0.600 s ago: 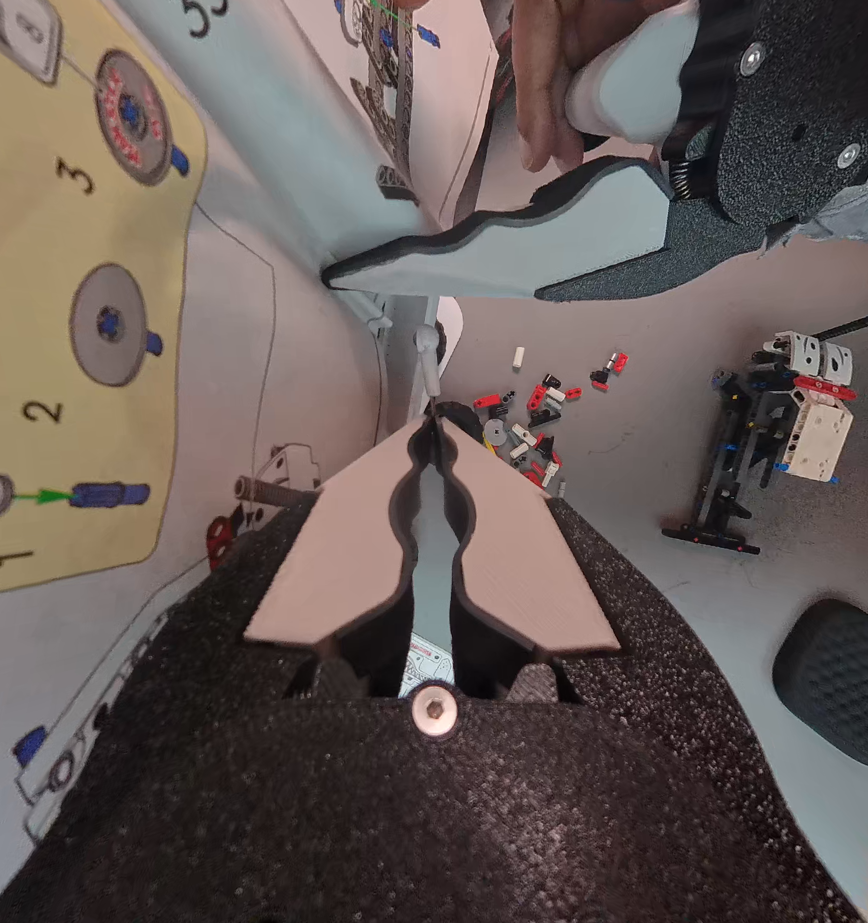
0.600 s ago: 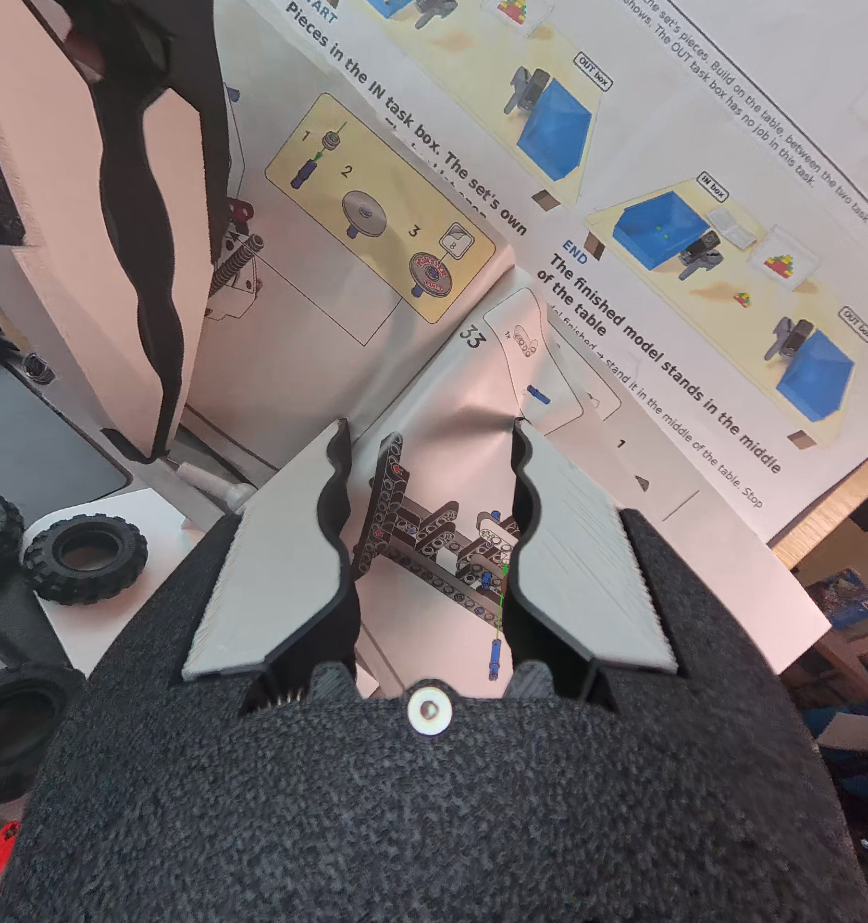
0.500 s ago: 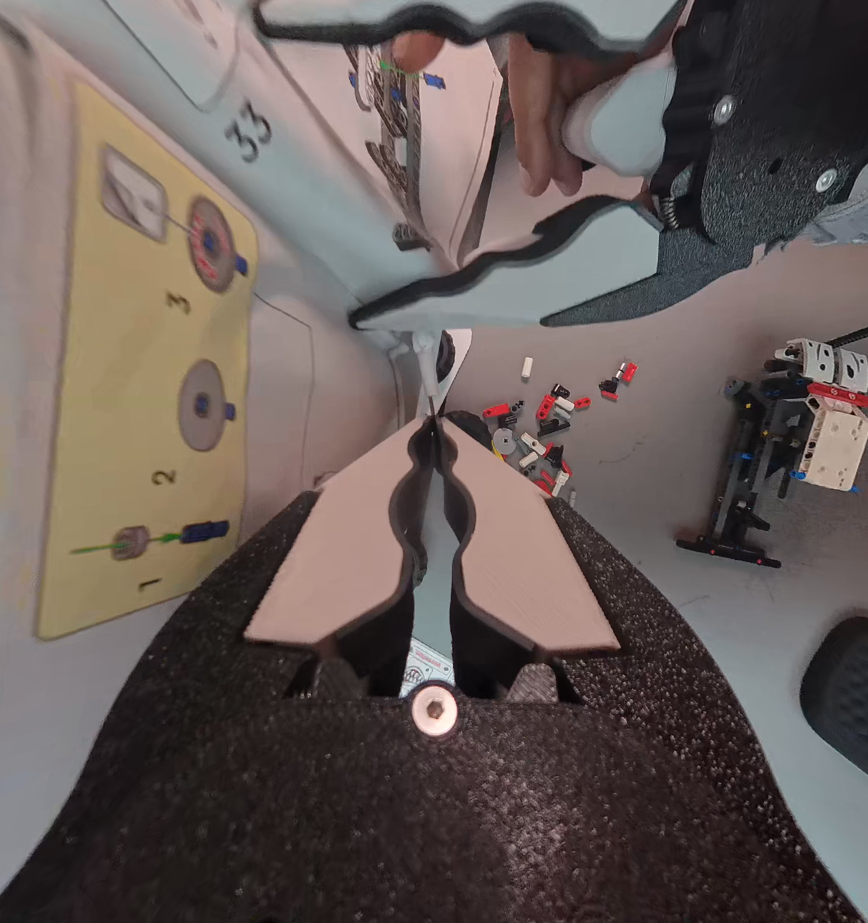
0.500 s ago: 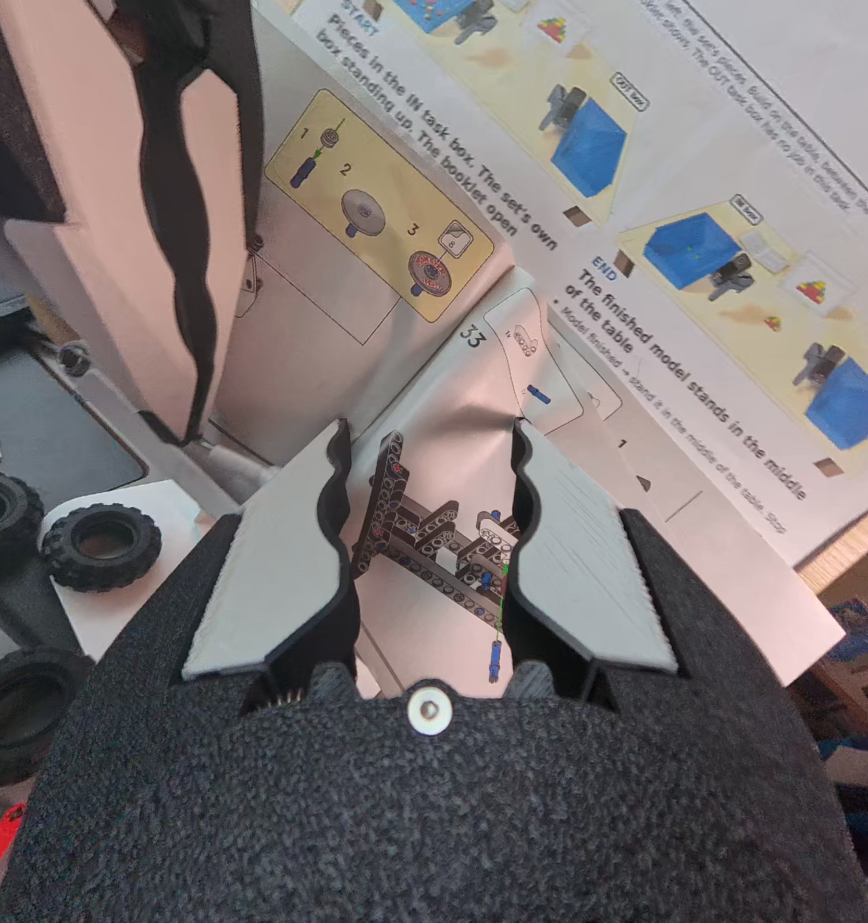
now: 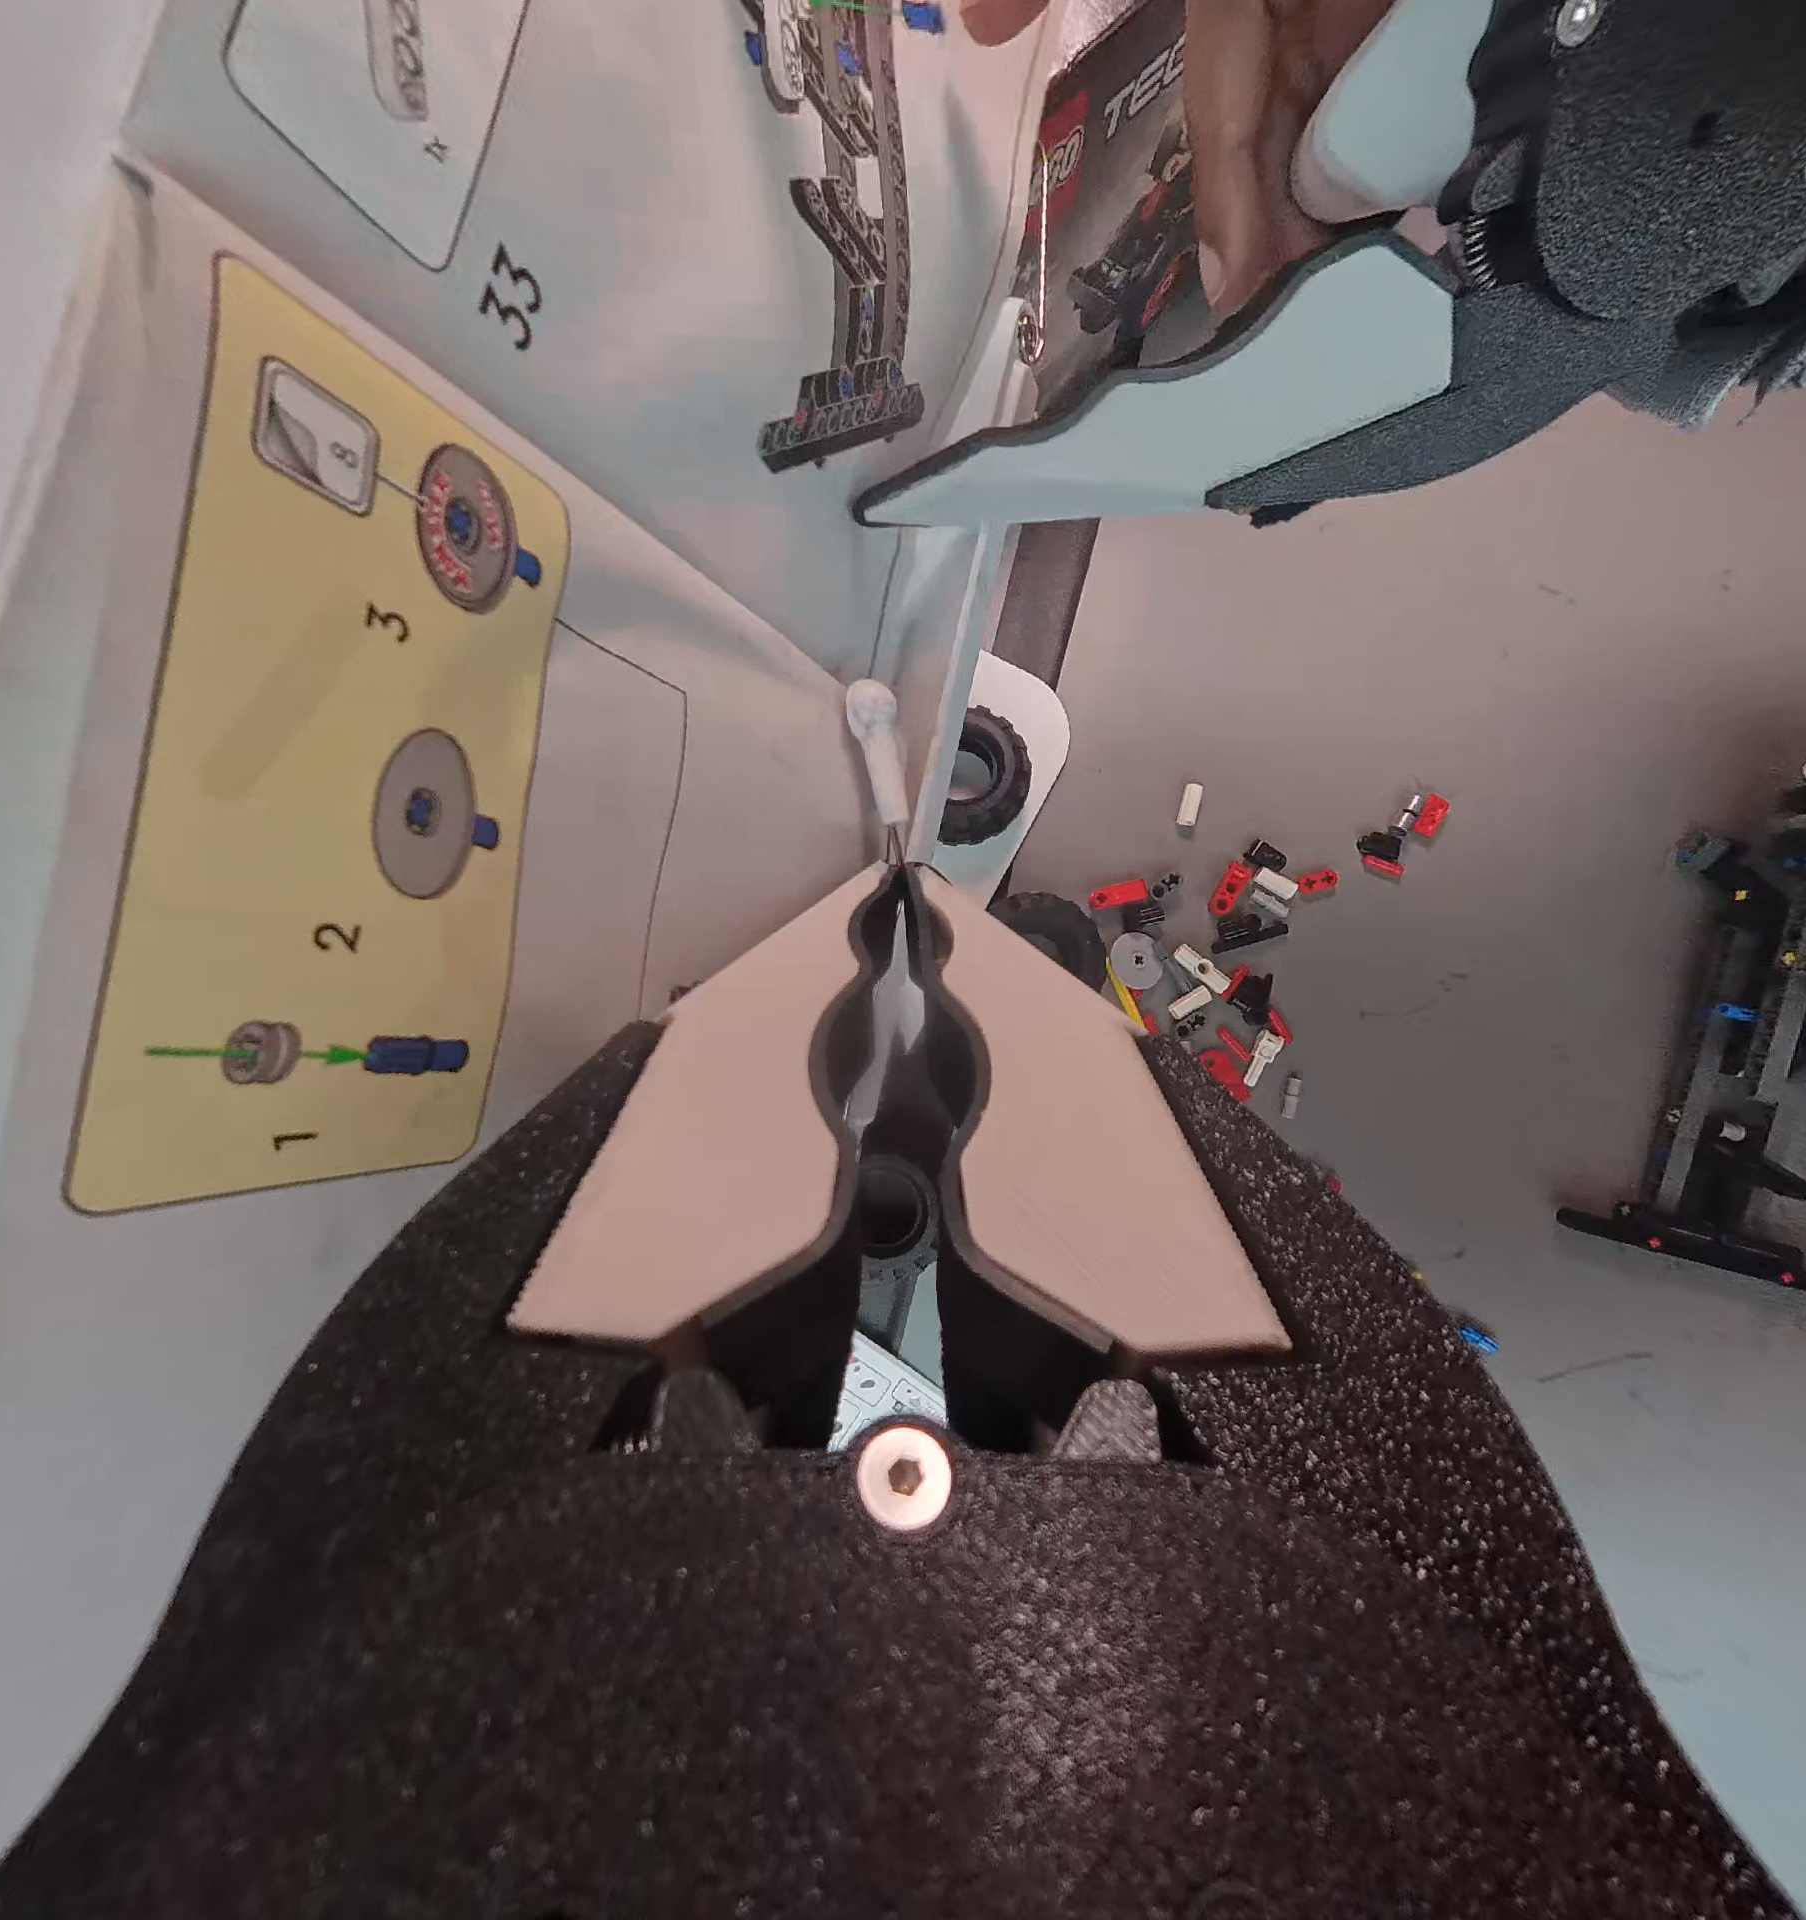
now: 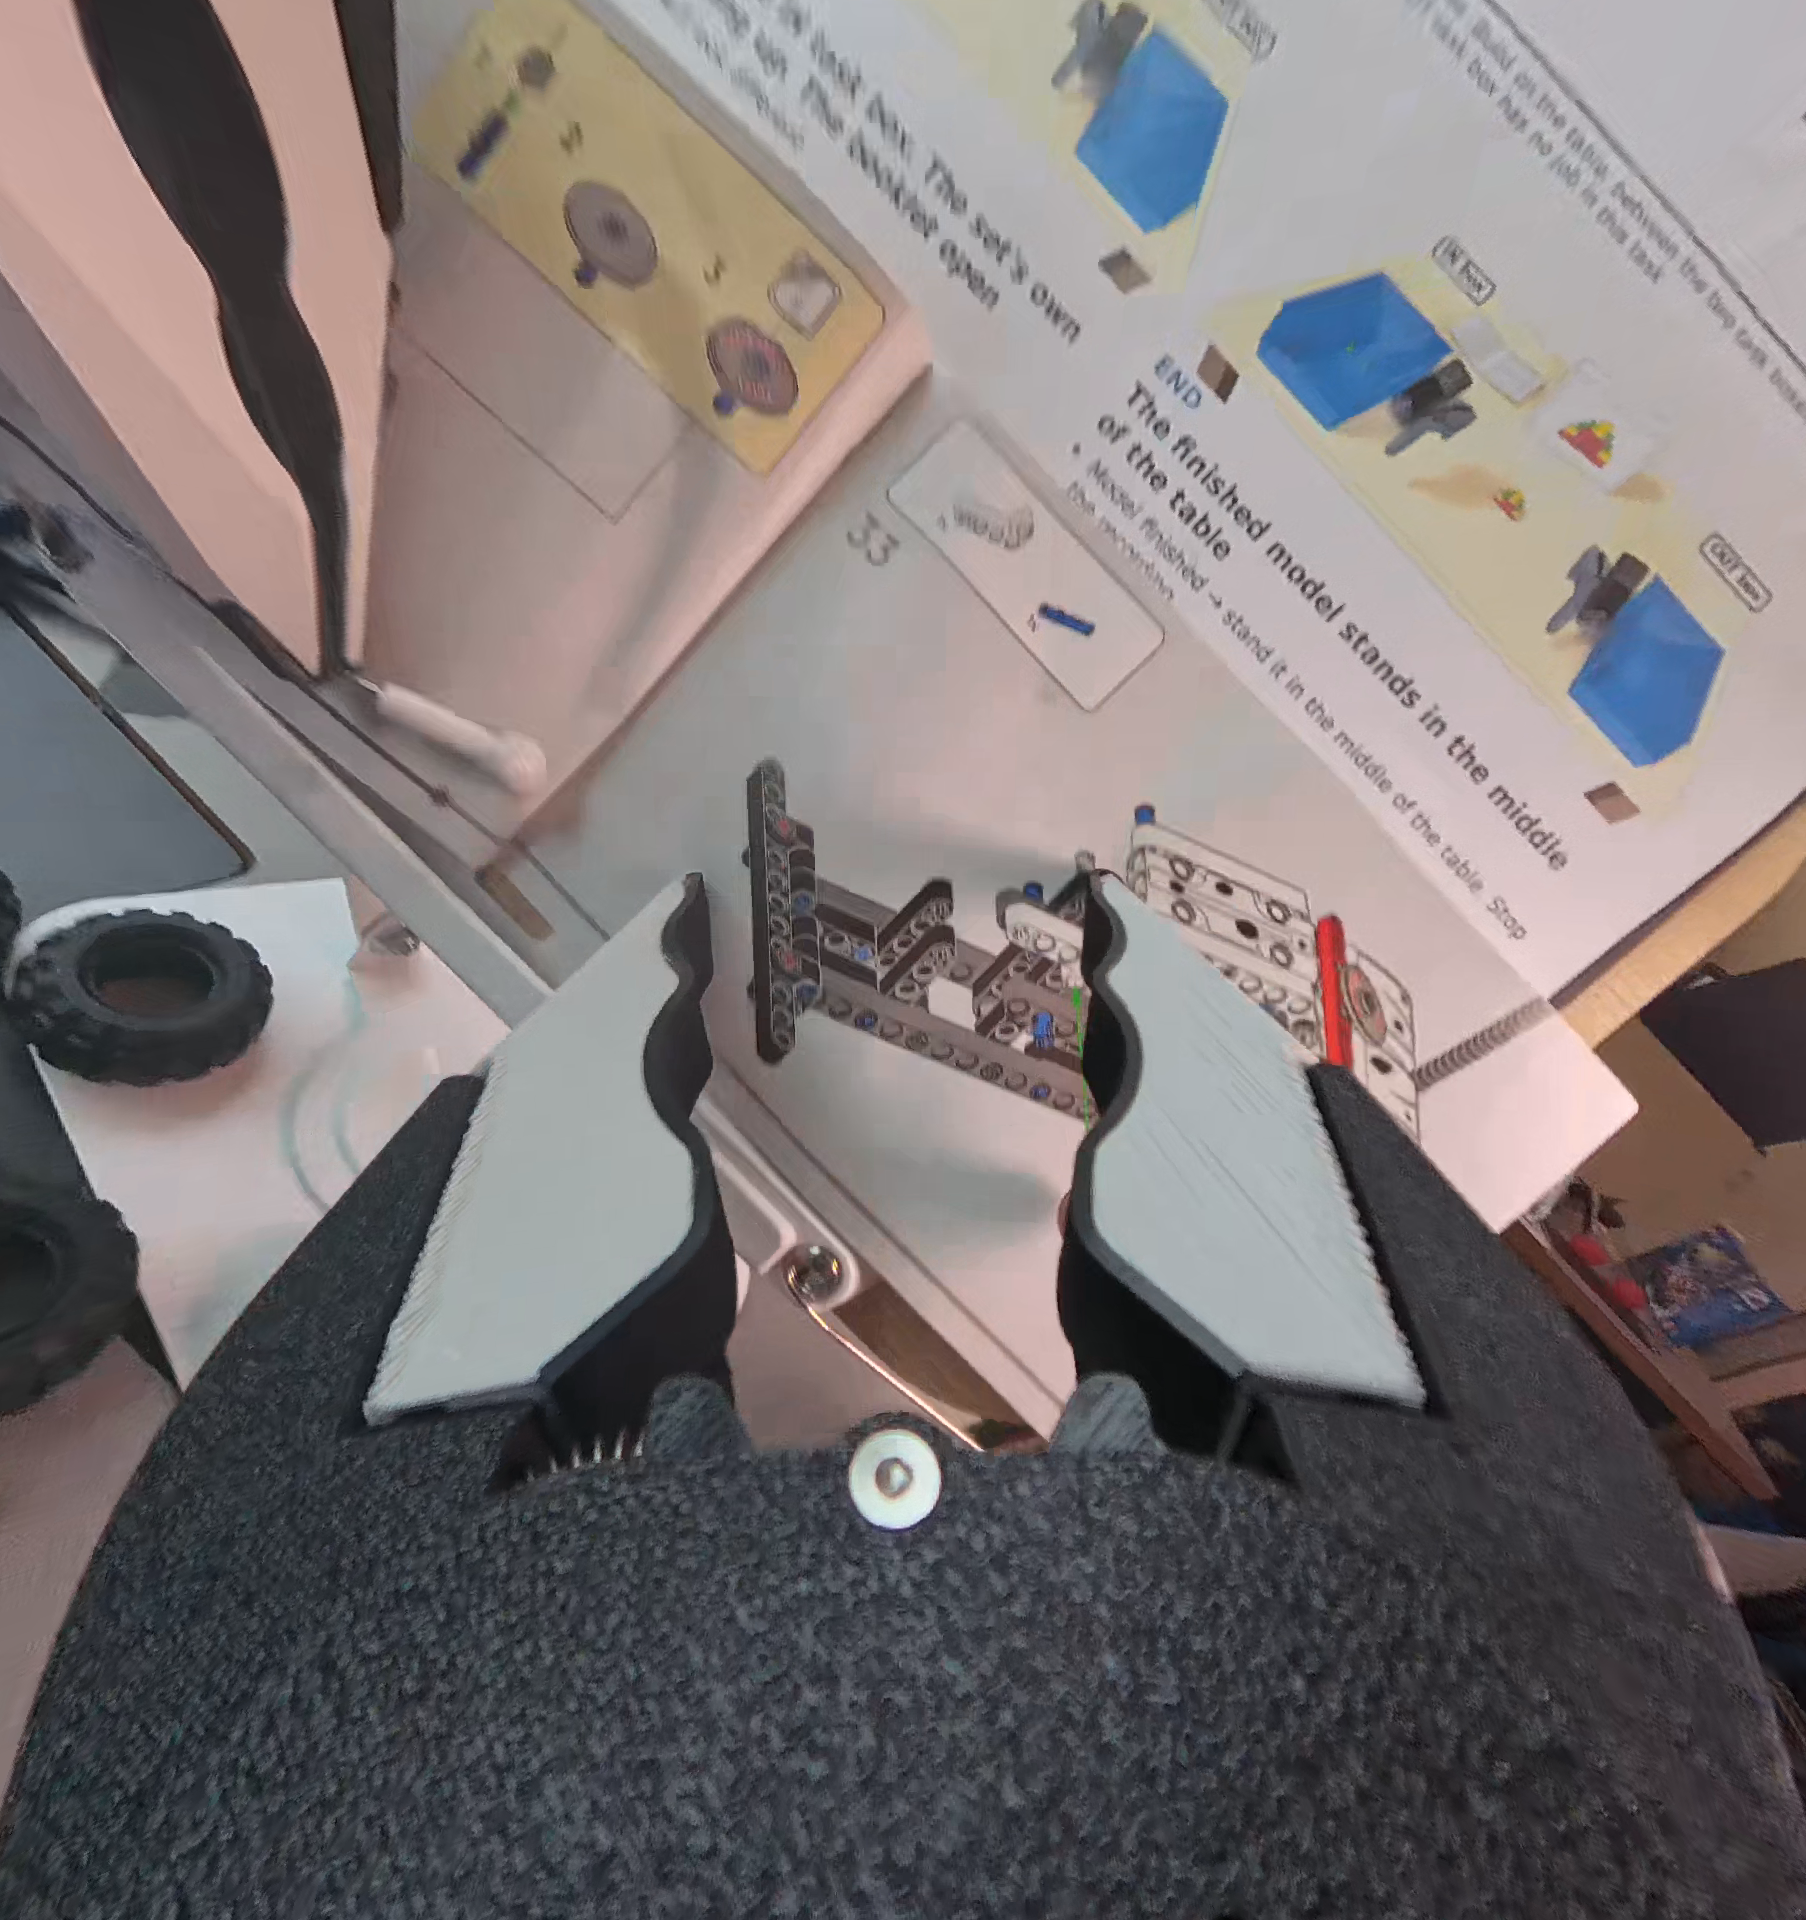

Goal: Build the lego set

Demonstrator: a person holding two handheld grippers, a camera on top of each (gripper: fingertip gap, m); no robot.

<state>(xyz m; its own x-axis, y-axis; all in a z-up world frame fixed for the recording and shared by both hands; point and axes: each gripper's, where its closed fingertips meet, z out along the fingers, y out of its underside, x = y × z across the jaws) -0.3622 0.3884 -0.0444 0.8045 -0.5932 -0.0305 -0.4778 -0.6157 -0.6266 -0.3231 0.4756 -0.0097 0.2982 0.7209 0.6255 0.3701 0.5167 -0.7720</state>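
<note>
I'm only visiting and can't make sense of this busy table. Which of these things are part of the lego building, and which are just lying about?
Part of the job:
- instruction booklet
- loose small pieces
- half-built model
- black tyres
- left gripper, pinched on a thin clip at the booklet's edge
- right gripper, open

Lying about:
- printed sheet with blue boxes
- dark pad

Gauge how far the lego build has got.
Partly done: a dark chassis frame stands assembled on the table. In hand: the shut left gripper pinches the instruction booklet; the right gripper is open. Left: loose pieces and tyres unattached.
</note>
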